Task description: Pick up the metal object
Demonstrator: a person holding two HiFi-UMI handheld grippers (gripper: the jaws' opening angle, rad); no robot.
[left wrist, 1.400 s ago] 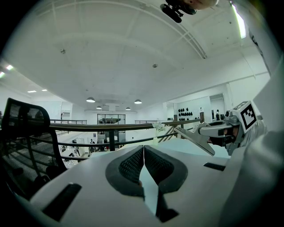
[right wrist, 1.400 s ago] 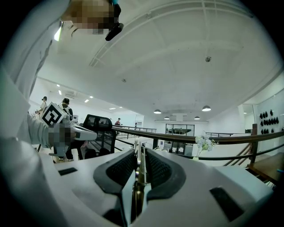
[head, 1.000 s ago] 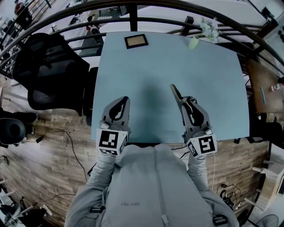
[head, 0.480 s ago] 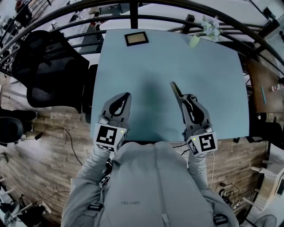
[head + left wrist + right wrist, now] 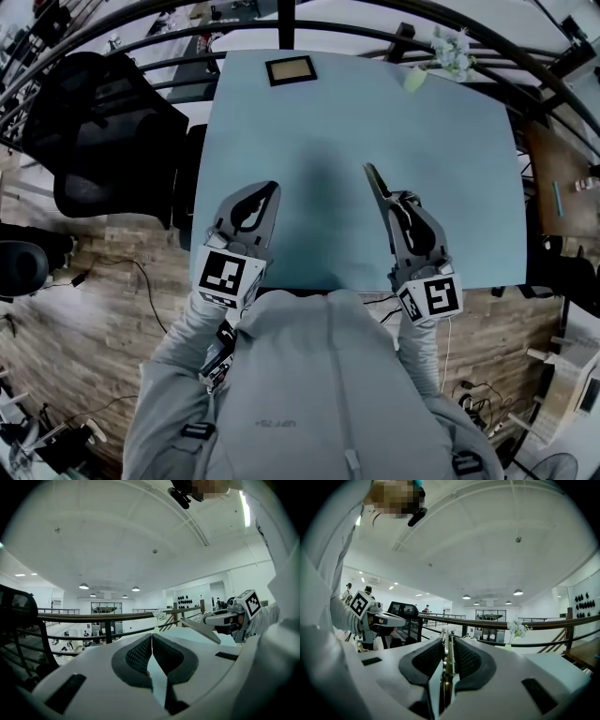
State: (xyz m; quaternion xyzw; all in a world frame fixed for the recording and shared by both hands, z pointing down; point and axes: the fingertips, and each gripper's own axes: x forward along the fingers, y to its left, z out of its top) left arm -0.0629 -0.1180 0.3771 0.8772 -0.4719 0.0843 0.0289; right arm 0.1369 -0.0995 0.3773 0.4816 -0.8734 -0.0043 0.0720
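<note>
The metal object [image 5: 377, 190] is a thin, pointed silver piece. It sticks forward out of my right gripper [image 5: 392, 208], whose pads are shut on it above the near part of the light-blue table [image 5: 450, 141]. In the right gripper view the metal object [image 5: 449, 654] stands edge-on between the black pads. My left gripper [image 5: 266, 194] hovers over the table's near left part. Its pads [image 5: 136, 652] meet at the tips with nothing between them. From the left gripper view the right gripper [image 5: 230, 618] and the metal object [image 5: 200, 627] show at the right.
A small framed picture [image 5: 289, 70] lies at the table's far edge. A vase with pale flowers [image 5: 414, 79] stands at the far right corner. A black office chair [image 5: 103, 131] is to the left of the table, and a curved dark railing [image 5: 141, 23] runs behind. A wooden table [image 5: 561, 183] is at the right.
Both grippers stay at about the same places over the table, the right one still shut on the metal piece. The head view has shifted slightly, so the table sits a little higher in it.
</note>
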